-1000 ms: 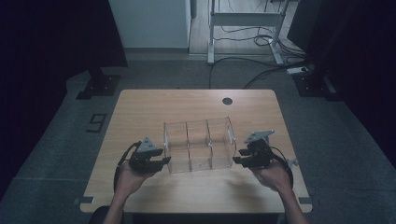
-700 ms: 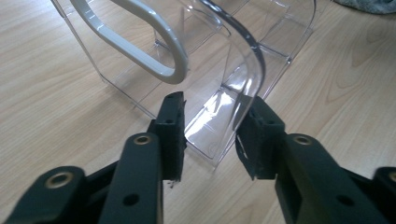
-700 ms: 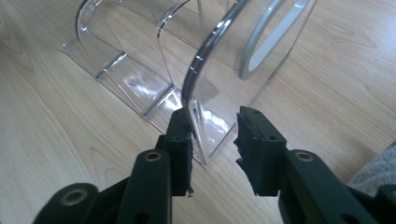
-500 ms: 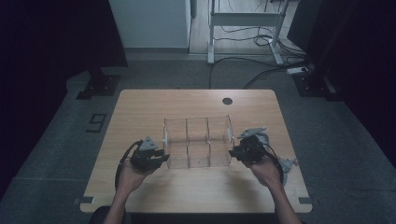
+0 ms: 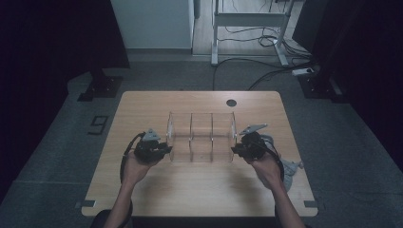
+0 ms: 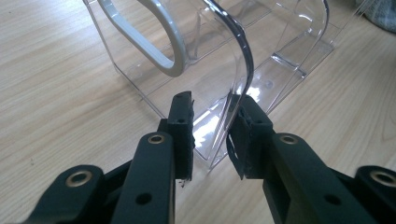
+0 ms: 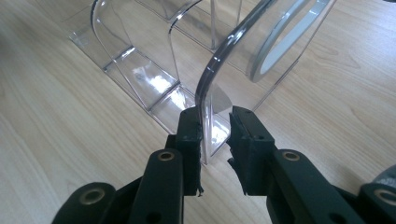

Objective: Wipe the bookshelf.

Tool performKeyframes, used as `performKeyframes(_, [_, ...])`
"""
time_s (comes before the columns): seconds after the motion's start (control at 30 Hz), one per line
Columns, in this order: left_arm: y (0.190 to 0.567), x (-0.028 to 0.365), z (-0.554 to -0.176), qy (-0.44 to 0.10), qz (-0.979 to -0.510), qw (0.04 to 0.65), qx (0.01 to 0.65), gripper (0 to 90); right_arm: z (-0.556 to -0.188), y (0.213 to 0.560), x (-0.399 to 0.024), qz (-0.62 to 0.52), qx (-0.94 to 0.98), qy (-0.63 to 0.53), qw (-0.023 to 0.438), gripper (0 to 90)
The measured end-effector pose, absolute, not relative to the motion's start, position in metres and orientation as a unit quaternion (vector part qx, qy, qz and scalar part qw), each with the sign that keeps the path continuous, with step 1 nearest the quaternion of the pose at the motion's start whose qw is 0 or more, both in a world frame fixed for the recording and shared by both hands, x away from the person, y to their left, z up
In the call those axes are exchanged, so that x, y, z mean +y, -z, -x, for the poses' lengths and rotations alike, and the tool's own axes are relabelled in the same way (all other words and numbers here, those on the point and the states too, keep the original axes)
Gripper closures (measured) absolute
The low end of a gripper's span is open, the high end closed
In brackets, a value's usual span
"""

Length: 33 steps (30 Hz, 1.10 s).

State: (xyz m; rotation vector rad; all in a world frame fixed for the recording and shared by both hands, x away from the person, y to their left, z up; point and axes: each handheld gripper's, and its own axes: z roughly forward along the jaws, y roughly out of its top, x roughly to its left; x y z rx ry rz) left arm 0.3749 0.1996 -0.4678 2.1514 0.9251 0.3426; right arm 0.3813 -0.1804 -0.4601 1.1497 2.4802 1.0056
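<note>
A clear plastic organizer (image 5: 202, 137) with upright dividers stands in the middle of the wooden table (image 5: 199, 190). My left gripper (image 5: 166, 148) is at its left end, my right gripper (image 5: 235, 149) at its right end. In the left gripper view the left gripper (image 6: 212, 100) straddles the edge of the end wall (image 6: 205, 70); the wall lies against one pad with a gap to the other. The right gripper (image 7: 215, 112) straddles the opposite end wall (image 7: 219, 60) the same way. Both pairs of jaws have just been closing with a wall between them.
A round cable hole (image 5: 231, 102) sits near the table's far edge. A grey object (image 5: 291, 167) lies near the right edge beside the right hand. Behind the table stand a white cabinet (image 5: 157, 23) and a desk frame (image 5: 247, 28) with floor cables.
Both hands have moved inward to the organizer's two ends, and each gripper's jaws have narrowed around an end wall.
</note>
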Motion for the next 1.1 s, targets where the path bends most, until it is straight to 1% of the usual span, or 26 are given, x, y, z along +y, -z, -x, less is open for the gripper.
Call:
performKeyframes(0.37, [0.469, 0.198, -0.395, -0.136, -0.835, 0.379, 0.375, 69.1, -0.401, 0.46, -0.18, -0.403, 0.842, -0.338, 0.121, 72.9])
performKeyframes(0.43, [0.468, 0.198, -0.395, -0.143, -0.834, 0.376, 0.378, 66.0, -0.402, 0.459, -0.179, -0.402, 0.843, -0.336, 0.122, 71.1])
performKeyframes(0.47, [0.467, 0.198, -0.394, -0.144, -0.833, 0.376, 0.38, 62.1, -0.402, 0.459, -0.179, -0.402, 0.843, -0.335, 0.125, 68.6])
performKeyframes(0.57, [0.464, 0.2, -0.39, -0.135, -0.83, 0.383, 0.382, 42.3, -0.399, 0.458, -0.181, -0.394, 0.846, -0.337, 0.126, 52.1])
performKeyframes(0.7, [0.459, 0.203, -0.382, -0.125, -0.827, 0.396, 0.379, 26.0, -0.395, 0.455, -0.185, -0.386, 0.849, -0.342, 0.115, 36.7])
performKeyframes(0.77, [0.456, 0.204, -0.377, -0.128, -0.825, 0.402, 0.376, 19.9, -0.39, 0.453, -0.185, -0.38, 0.852, -0.342, 0.114, 32.7])
performKeyframes(0.83, [0.454, 0.205, -0.371, -0.119, -0.825, 0.411, 0.369, 15.1, -0.384, 0.45, -0.186, -0.374, 0.855, -0.342, 0.109, 28.2])
performKeyframes(0.93, [0.45, 0.205, -0.361, -0.127, -0.829, 0.411, 0.358, 13.5, -0.375, 0.448, -0.188, -0.37, 0.855, -0.347, 0.108, 23.4])
performKeyframes(1.07, [0.449, 0.204, -0.345, -0.136, -0.837, 0.403, 0.344, 8.0, -0.36, 0.445, -0.193, -0.367, 0.853, -0.354, 0.108, 14.4])
performKeyframes(1.1, [0.45, 0.204, -0.342, -0.137, -0.839, 0.401, 0.342, 6.7, -0.357, 0.444, -0.194, -0.365, 0.853, -0.357, 0.107, 13.5])
